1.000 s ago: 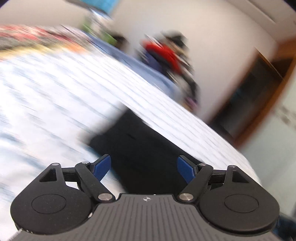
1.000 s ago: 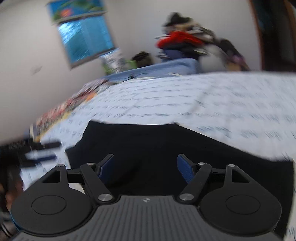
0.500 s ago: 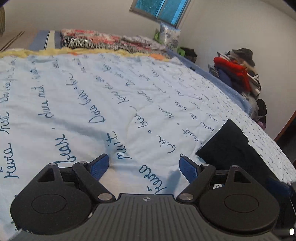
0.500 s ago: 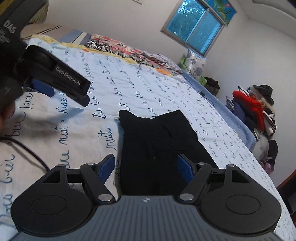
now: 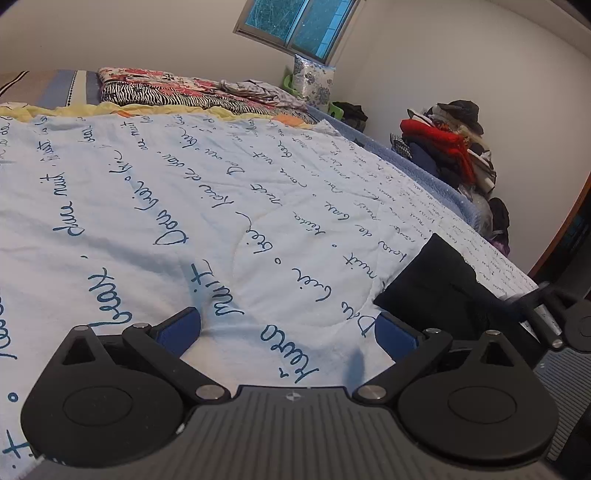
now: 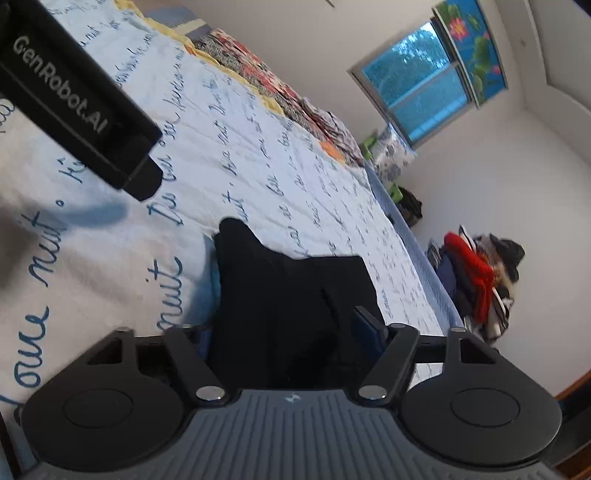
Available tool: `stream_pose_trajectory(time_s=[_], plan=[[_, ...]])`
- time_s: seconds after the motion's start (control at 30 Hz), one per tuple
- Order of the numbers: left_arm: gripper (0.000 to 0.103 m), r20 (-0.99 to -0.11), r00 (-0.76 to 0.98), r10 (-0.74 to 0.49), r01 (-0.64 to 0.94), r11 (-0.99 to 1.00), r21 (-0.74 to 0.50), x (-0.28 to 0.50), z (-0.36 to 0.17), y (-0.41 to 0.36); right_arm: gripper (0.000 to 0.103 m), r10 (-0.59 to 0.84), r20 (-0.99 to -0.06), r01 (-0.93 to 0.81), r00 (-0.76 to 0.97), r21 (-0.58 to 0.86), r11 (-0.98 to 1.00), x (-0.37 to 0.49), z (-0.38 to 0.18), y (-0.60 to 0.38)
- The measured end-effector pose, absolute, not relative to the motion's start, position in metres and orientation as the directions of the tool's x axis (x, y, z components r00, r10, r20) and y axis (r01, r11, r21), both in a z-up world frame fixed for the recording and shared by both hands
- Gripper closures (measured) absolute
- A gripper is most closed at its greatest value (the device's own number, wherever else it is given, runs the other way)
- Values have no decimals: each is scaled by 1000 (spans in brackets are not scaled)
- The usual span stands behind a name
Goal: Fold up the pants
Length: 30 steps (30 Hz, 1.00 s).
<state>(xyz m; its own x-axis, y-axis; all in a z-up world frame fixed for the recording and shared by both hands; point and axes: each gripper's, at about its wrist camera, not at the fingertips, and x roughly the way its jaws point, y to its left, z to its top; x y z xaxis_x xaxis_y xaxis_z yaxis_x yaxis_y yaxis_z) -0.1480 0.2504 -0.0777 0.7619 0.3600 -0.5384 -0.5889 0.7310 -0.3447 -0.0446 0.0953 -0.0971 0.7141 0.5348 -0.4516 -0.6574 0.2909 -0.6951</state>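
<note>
Soft daylight from the window (image 5: 295, 27) fills the room evenly and leaves only faint shadows on the bedspread (image 5: 184, 206), both views bending hard at their dark fisheye corners, the left one sharp, the right one slightly smeared around the clothes pile (image 6: 480, 280).

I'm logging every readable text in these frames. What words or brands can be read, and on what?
"GenRobot.AI": white print on the left gripper, seen from the right wrist.
"nuit": blue script on the bedspread, repeated across it.
Remaining script on the bedspread: too loopy or small to read surely.
Black pants: no text.
</note>
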Motion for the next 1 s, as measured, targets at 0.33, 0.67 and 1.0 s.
stream_pose_trajectory(time_s=[0.33, 0.67, 1.0], plan=[[4, -588, 766, 260, -560, 720, -411, -141, -63, 265, 91, 602, -476, -767, 641, -377, 519, -16, -64, 66], [4, -495, 831, -253, -333, 486, -808, -58, -50, 305, 91, 676, -320, -742, 664, -173, 648, -11, -63, 29], [16, -635, 717, -286, -339, 653, -677, 41, -60, 277, 91, 670, -345, -748, 657, -189, 636, -13, -68, 39]])
